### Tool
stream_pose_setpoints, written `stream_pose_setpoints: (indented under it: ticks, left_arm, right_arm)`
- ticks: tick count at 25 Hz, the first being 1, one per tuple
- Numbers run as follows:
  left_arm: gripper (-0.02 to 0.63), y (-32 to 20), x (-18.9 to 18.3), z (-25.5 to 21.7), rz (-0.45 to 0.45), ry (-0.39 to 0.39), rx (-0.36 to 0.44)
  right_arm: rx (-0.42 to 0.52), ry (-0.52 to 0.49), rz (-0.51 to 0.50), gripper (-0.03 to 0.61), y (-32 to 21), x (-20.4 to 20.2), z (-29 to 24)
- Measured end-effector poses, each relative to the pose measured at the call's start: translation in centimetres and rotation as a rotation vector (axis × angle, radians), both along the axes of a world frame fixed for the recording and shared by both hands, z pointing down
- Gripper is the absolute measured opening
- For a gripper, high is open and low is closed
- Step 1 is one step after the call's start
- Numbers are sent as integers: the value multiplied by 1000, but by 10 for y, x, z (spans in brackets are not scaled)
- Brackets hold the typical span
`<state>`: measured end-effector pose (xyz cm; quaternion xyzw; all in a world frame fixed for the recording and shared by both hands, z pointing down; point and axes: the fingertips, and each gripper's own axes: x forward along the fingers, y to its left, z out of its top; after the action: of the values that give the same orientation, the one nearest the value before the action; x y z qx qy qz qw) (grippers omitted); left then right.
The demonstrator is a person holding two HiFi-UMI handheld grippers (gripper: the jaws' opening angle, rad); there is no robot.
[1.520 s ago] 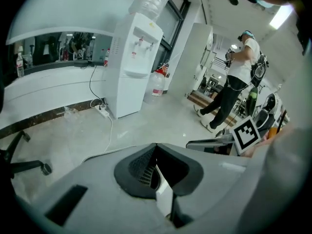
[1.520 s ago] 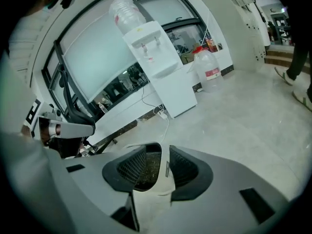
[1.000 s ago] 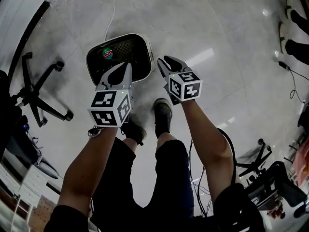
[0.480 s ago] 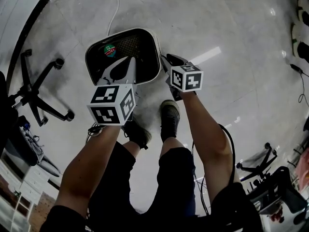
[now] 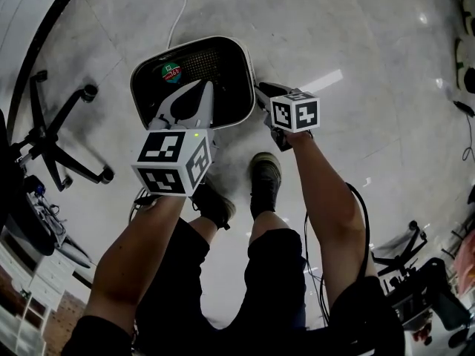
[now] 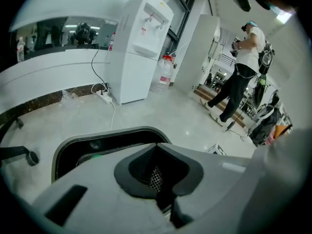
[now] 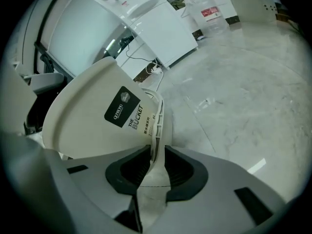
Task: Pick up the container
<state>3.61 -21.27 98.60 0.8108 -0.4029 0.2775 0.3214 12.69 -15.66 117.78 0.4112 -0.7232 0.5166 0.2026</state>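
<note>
The container [image 5: 249, 87] is a white bucket with a dark inside, standing on the pale floor ahead of my feet. A green-labelled item [image 5: 171, 73] lies in it. My left gripper [image 5: 204, 87] hangs over the opening, jaws shut and empty; in the left gripper view its tips [image 6: 157, 147] sit above the bucket's rim [image 6: 97, 136]. My right gripper [image 5: 260, 89] is at the bucket's right edge. In the right gripper view its jaws [image 7: 157, 152] have just been closing, and the pads now pinch the thin rim of the labelled white wall [image 7: 87, 126].
An office chair base [image 5: 56, 136] stands left of the bucket, and my shoes [image 5: 266, 173] are just behind it. A white cable [image 5: 177, 13] runs away from the bucket. Farther off are a water dispenser [image 6: 141, 48], a water bottle [image 6: 165, 72] and a standing person [image 6: 243, 67].
Both grippers have come down toward the bucket. The right one has moved from above the floor onto the bucket's right rim and narrowed its jaws around it.
</note>
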Motion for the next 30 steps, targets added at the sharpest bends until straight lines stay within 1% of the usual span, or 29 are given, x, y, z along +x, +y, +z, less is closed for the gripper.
stream_pose_setpoints:
  ticks: [4,6,7,9,12,14,16,19,24,28,30]
  left_arm:
    - [9,3,-2,2,1,2,-4]
    - [9,5,-2,3,3,1,-7]
    - [9,6,-2,4,5,3,-10]
    - [9,7,-3,3,6,10,-15]
    - [9,11,-5,-1,6,9,-19]
    - [9,12,-5,-5,7,0,-20]
    - [9,11,-6,-11,5,-1,-22]
    - [9,14,-8,-28,-7,24,-28]
    - [9,14,-12,-57,-29,38,-37]
    - [9,11,-18,-79,-39,63,-45]
    - [9,5,-25,-89,-67,63,-47]
  right_arm:
    - [-27,-15,-58,78,4,-8,4]
    - [-60,-43,-39,78,5,-8,7]
    - [-76,-54,-27,63,6,-8,6]
    - [-88,-44,-7,57,6,-7,4]
    - [-78,-15,47,51,6,-3,-5]
    - [-73,29,71,49,6,4,-13]
    - [-59,96,78,49,3,11,-26]
    - [-22,194,86,49,-1,20,-52]
    - [-18,298,125,48,5,29,-93]
    - [-2,378,122,48,3,29,-124]
    - [15,423,127,48,1,28,-141]
